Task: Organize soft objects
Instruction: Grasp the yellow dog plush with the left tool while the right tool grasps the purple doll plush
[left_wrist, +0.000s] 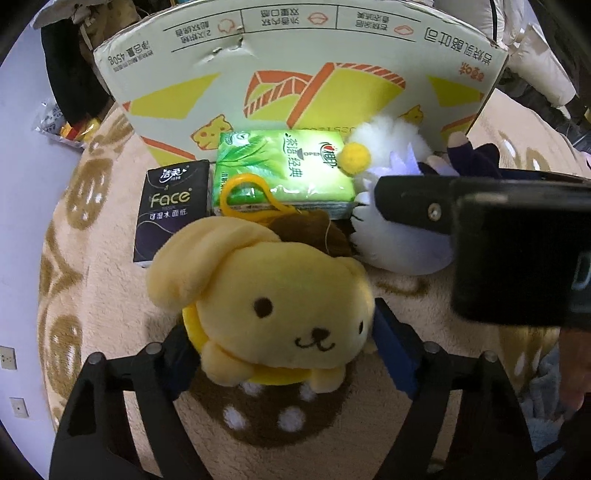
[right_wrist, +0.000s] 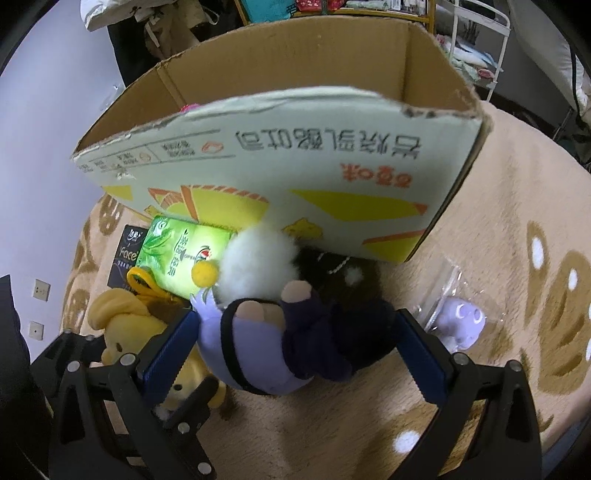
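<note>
Cardboard fills the upper half of both views: an open-topped printed carton (right_wrist: 295, 155) standing on a beige fleece blanket (right_wrist: 498, 206) with brown patterns. In the right wrist view, centre to lower centre, a purple-and-navy plush doll (right_wrist: 295, 339) with a fluffy white head lies on the blanket between the blue pads of the right gripper (right_wrist: 295, 354); the jaws are spread wide on either side of it, and whether the pads touch it I cannot tell. In the left wrist view, centre frame, a yellow dog plush (left_wrist: 273, 302) (brown beret, yellow plastic clip) sits between the fingers of the left gripper (left_wrist: 284, 354), which are spread around its sides; actual contact is unclear. Behind it, against the carton's front wall, lies a green tissue pack (left_wrist: 284, 170), with a black "Face" tissue pack (left_wrist: 170, 210) just beside it at left. At right of the right wrist view, a small purple toy in a clear bag (right_wrist: 461, 321) lies apart from the doll.
</note>
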